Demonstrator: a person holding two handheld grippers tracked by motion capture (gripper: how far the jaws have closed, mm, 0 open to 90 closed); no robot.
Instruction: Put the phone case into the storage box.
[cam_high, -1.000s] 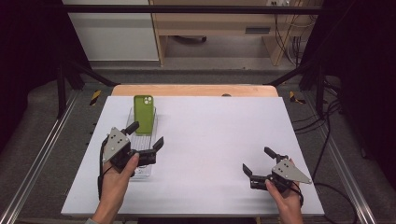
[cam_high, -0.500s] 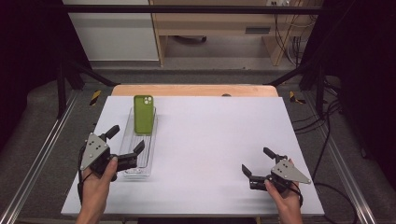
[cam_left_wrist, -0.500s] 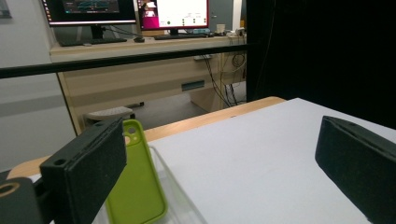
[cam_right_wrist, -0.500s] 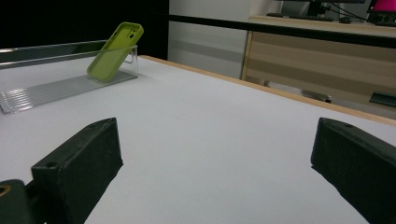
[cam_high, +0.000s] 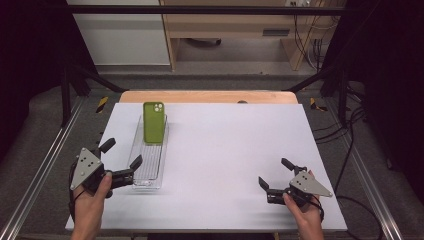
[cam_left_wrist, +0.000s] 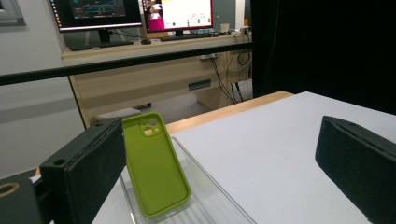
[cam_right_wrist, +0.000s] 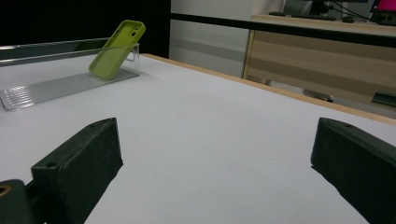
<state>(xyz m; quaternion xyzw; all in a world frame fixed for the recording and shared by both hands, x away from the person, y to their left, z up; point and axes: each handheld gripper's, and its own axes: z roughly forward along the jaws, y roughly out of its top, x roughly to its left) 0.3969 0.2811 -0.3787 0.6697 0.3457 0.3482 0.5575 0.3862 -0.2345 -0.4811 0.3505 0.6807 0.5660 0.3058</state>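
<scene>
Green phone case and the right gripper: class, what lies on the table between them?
Only bare white table top lies between the green phone case and the right gripper; the high view shows it.

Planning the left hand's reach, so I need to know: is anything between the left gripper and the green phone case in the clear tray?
Nothing visible blocks it. The left gripper, jaws open, sits at the near end of the clear tray; the green phone case leans at the far end, with bare ribbed tray floor between.

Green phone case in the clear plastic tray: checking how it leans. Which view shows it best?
The right gripper view: the green phone case shows side-on, tilted against the tray's end wall. The left gripper view shows its back; the high view, foreshortened.
</scene>
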